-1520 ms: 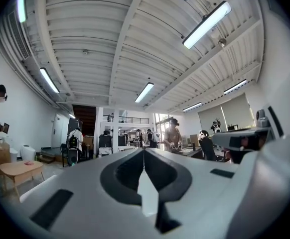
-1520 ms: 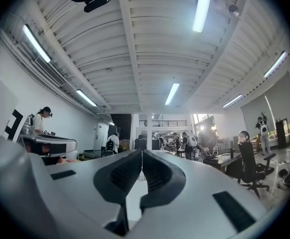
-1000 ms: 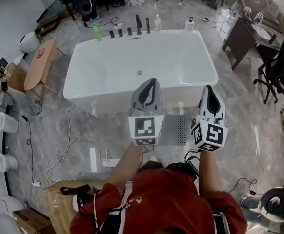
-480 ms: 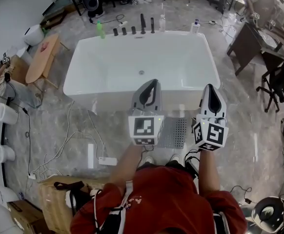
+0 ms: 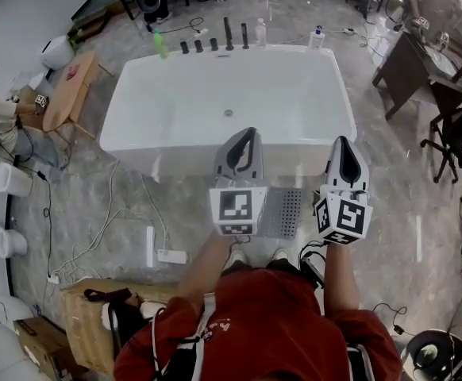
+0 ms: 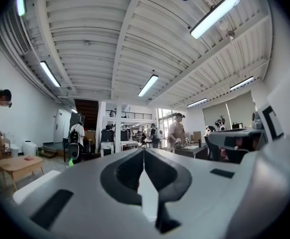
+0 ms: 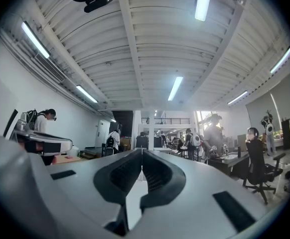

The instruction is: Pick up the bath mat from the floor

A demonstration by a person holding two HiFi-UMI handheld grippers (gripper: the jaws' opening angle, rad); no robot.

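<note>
Overhead view of a person in a red top standing on a marble floor (image 5: 398, 213) before a white bathtub (image 5: 128, 133), holding 2 grippers raised and level. The left gripper (image 5: 246, 132) has its jaws fully closed with nothing between them. The right gripper (image 5: 340, 141) likewise has its jaws pressed together and empty. The bath mat (image 5: 285, 211), grey and perforated, lies flat on the floor just beside the tub, seen between the 2 grippers and below them, touched by neither.

The left tool (image 6: 144, 153), jaws together and empty, points toward a ribbed ceiling (image 6: 130, 44).
</note>
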